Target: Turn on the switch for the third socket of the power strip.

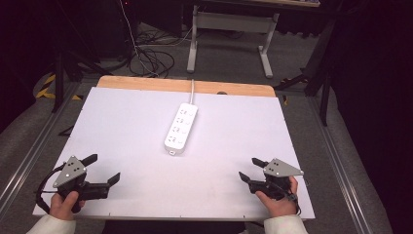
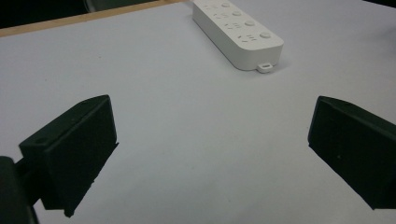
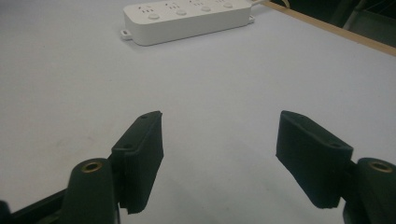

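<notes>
Power strip (image 1: 180, 128) untouched mid-table; left claw (image 1: 104, 169), right claw (image 1: 249, 168) both wide apart, empty.

Hand-held gripper (image 3: 219, 158) jaws apart over white table (image 3: 70, 93), power strip (image 3: 187, 18) ahead.

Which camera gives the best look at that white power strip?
The high view: the whole power strip shows with its cord. The left gripper view and right gripper view cut it off at the frame's top edge.
</notes>
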